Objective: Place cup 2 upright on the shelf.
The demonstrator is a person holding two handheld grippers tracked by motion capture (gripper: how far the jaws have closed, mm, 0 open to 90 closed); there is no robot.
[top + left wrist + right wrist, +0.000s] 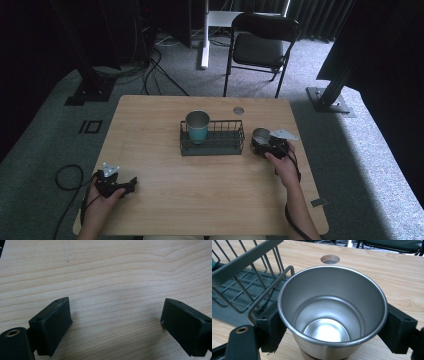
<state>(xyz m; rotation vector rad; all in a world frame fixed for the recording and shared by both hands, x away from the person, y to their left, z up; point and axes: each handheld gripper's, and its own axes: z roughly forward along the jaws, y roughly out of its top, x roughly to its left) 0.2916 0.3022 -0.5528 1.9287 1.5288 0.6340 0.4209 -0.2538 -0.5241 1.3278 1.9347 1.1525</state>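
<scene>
A wooden tabletop stands on grey carpet. The right gripper has its fingers clamped on an empty steel cup, upright just beside the wire rack. A teal cup stands in the rack's left end. The left gripper hovers with fingers apart over bare wood, holding nothing.

Brushed, shiny steel cup, matt dark wire rack, smooth pale wood-grain table

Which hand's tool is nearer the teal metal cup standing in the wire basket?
Right. The right tool sits just beside the black wire basket holding the teal metal cup; the left tool rests far off.
</scene>
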